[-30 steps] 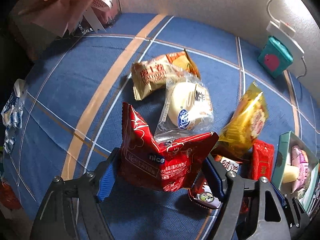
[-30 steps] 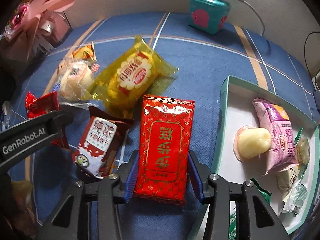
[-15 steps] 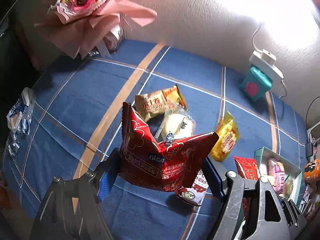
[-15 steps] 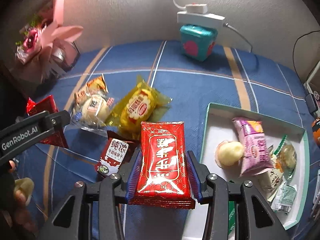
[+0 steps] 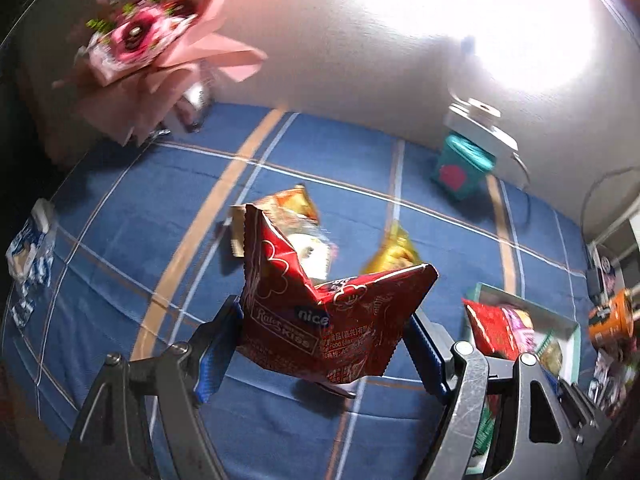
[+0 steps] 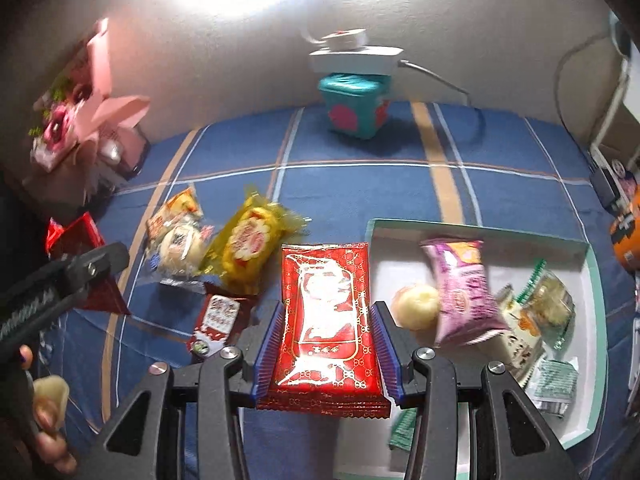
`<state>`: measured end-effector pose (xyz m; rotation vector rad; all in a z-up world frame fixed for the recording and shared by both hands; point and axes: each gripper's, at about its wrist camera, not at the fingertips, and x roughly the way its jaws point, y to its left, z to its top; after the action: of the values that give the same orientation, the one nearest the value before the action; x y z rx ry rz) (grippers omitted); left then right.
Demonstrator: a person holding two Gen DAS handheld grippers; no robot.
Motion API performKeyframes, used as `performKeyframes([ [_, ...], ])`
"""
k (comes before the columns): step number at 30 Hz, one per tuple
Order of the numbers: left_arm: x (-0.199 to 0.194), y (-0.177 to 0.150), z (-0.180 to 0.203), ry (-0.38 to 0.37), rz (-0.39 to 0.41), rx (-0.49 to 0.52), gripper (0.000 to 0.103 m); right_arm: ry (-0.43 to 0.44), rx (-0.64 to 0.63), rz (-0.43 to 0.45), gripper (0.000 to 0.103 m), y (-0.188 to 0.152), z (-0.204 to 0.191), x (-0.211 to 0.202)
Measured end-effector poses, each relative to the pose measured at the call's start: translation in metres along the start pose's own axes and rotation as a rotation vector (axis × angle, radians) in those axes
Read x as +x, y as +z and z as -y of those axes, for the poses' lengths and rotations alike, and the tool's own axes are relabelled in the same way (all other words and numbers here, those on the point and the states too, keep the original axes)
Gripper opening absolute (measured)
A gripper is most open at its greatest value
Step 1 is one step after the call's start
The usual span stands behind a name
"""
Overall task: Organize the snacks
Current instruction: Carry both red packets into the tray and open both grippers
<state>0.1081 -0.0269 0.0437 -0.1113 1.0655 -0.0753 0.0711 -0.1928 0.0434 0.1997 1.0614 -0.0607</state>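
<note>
Snacks (image 6: 248, 248) loose on cloth (image 6: 360, 188) (blue), tray (image 6: 592, 320) w/ more

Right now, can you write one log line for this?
left tool: holds crinkled red snack bag | right tool: holds flat red packet | both lifted | tray: not reached

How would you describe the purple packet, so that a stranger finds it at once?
Look at the white tray with the teal rim, on the blue cloth at the right. The purple packet lies in its left half, beside a pale round bun. It is the only purple wrapper there.
</note>
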Motion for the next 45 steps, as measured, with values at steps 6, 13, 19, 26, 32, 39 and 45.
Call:
performKeyframes([
  [6, -0.005, -0.014, 0.045, -0.063, -0.008, 0.112, 0.079, -0.026, 0.129, 0.014, 0.047, -0.002, 0.050, -0.011],
  [13, -0.006, -0.039, 0.102, -0.126, -0.042, 0.251, 0.079, -0.070, 0.288, 0.034, 0.047, -0.010, 0.114, -0.025],
  [19, -0.005, -0.061, 0.143, -0.168, -0.068, 0.362, 0.079, -0.098, 0.387, 0.050, 0.047, -0.015, 0.157, -0.036],
  [26, 0.017, -0.077, 0.165, -0.130, -0.105, 0.433, 0.079, -0.119, 0.436, 0.034, 0.047, -0.020, 0.181, -0.034],
  [32, 0.042, -0.088, 0.170, -0.104, -0.167, 0.452, 0.079, -0.098, 0.436, -0.009, 0.047, -0.022, 0.182, -0.018],
  [39, 0.060, -0.096, 0.173, -0.079, -0.197, 0.472, 0.079, -0.090, 0.422, -0.034, 0.047, -0.021, 0.177, -0.009],
  [45, 0.068, -0.103, 0.179, -0.089, -0.222, 0.498, 0.079, -0.082, 0.407, -0.048, 0.047, -0.019, 0.175, -0.005],
])
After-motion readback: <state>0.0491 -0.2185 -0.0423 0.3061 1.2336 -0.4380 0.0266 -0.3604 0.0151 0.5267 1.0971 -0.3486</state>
